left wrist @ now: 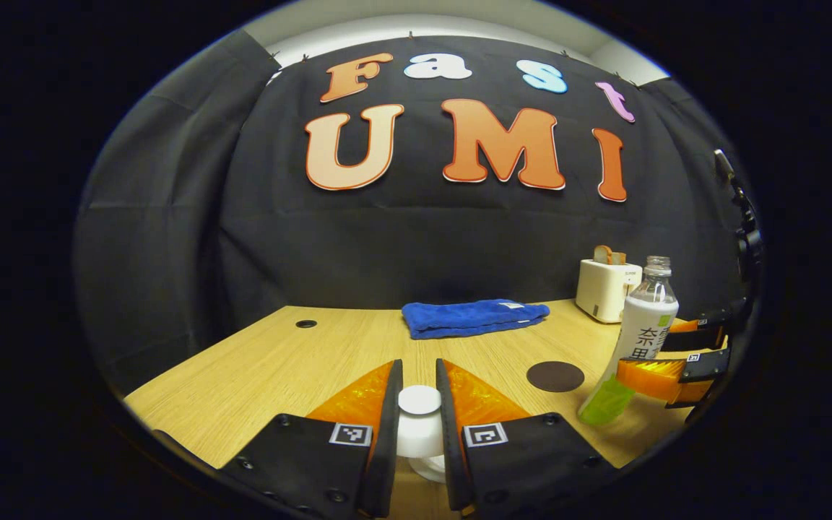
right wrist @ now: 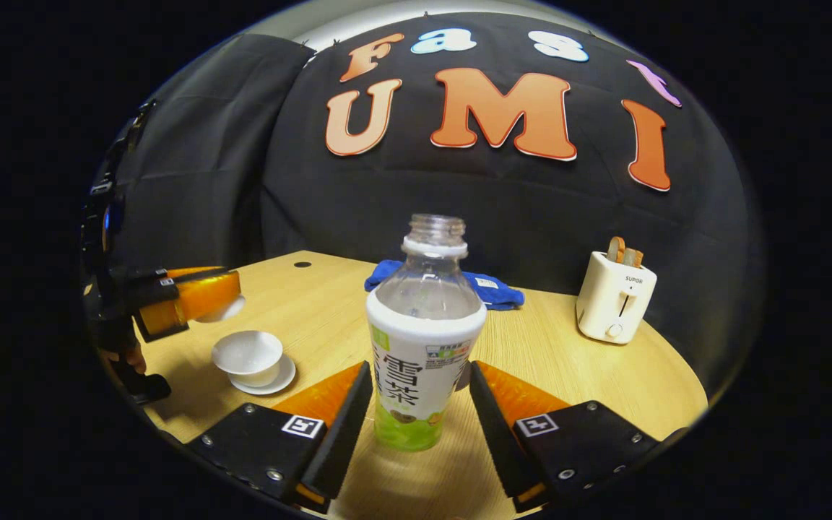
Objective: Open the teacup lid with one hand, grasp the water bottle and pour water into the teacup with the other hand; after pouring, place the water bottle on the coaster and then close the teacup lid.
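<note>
Between my left claw's fingers I have the white teacup lid pinched by its knob and lifted, so the opening step looks done; in the right gripper view the teacup sits uncovered on its saucer with that claw holding the lid above it. My right claw brackets the water bottle, one finger either side of the label, but I cannot tell whether both fingers actually press on it. The bottle has no cap and its mouth points up, with the long axis close to vertical; from the left gripper view it leans slightly with its base near the table. Pouring, I judge, has not begun. Farther off lies the dark round coaster, bare, waiting for the bottle. Still left: pour, set the bottle down, re-lid the cup.
</note>
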